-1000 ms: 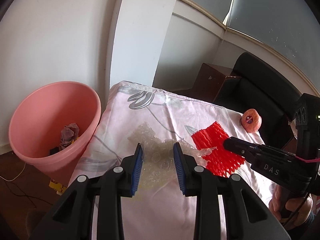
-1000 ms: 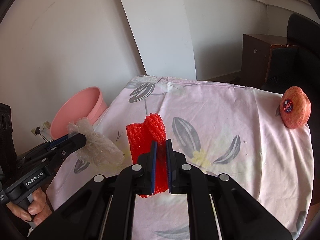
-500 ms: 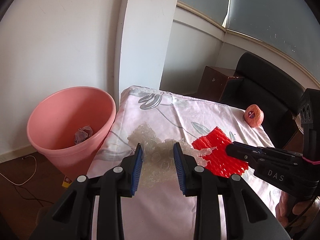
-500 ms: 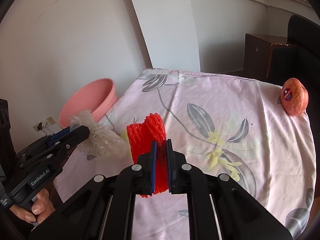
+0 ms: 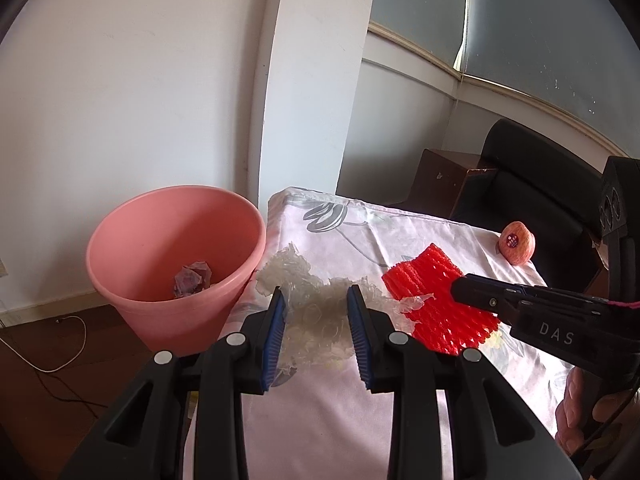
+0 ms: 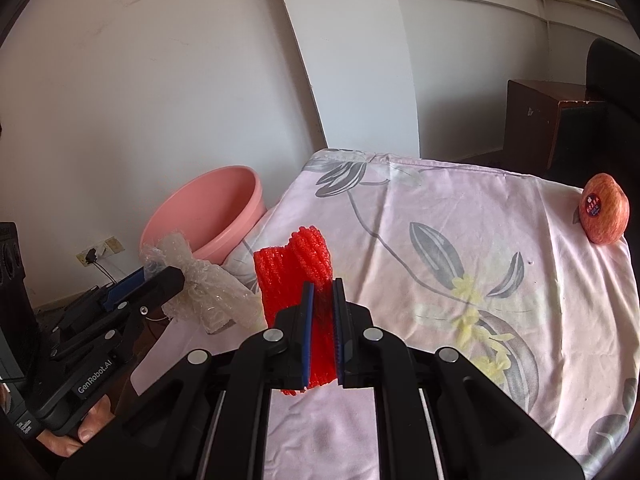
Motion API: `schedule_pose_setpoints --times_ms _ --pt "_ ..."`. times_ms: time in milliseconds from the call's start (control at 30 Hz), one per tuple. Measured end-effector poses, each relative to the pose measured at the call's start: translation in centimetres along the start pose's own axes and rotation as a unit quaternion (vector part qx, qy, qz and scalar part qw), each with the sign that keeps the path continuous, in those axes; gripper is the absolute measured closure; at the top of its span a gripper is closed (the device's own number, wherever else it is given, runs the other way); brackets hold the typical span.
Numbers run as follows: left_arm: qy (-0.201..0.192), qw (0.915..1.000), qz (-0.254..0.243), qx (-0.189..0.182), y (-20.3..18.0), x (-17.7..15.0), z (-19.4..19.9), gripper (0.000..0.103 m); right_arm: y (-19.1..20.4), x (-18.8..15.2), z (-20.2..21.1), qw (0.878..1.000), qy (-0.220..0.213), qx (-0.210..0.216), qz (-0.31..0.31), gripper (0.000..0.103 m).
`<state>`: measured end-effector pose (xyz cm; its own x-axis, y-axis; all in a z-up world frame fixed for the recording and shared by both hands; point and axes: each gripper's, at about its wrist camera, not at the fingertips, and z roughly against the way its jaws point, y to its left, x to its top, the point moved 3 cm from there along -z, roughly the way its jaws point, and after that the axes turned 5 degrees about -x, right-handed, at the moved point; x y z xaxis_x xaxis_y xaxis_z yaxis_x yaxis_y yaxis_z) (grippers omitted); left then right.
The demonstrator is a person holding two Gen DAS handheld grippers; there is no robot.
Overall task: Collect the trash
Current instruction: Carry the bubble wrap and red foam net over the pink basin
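Pink bin [image 5: 176,268] stood beside the table [image 6: 460,240]. The left gripper [image 5: 316,312] pinched crumpled clear film [image 5: 316,304] just right of its rim; the right gripper [image 6: 322,320] clamped red foam net [image 6: 296,276] farther right. Light film might snag or miss the bin.

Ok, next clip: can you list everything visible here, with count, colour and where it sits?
Red foam fruit net: one, red, clamped in the right tool above the table.
Crumpled clear plastic wrap: one, transparent, gripped in the left tool near the table's edge by the bin.
Pink plastic bin: one, pink, on the floor beside the table, crumpled trash inside.
Stickered red apple: one, red-orange, on the table's far right corner.
Floral tablecloth: one, pale pink with grey leaves, covering the table.
Dark wooden cabinet: one, brown, behind the table.
Left tool: black, blue pads.
Right tool: black, blue pads.
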<state>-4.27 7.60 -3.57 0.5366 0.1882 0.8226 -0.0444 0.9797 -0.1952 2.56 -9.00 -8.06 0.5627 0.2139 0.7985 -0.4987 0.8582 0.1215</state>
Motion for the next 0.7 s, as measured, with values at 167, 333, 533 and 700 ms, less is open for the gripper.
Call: schedule_pose_setpoints --times_ms 167,333,533,700 --pt "-0.013 0.9998 0.000 0.012 1.1 0.5 0.5 0.073 1.5 0.7 -0.6 1.000 -0.004 0.007 0.010 0.094" --pt "-0.027 0.9992 0.011 0.028 3.1 1.4 1.1 0.073 3.3 1.9 -1.3 0.999 -0.015 0.019 0.023 0.094" --pt "-0.045 0.9970 0.031 0.056 6.2 2.8 1.6 0.073 5.5 3.7 -2.7 0.998 -0.026 0.037 0.035 0.094" --pt "-0.052 0.9943 0.044 0.081 9.1 3.8 1.6 0.073 7.8 5.3 -4.0 0.997 -0.039 0.053 0.049 0.094"
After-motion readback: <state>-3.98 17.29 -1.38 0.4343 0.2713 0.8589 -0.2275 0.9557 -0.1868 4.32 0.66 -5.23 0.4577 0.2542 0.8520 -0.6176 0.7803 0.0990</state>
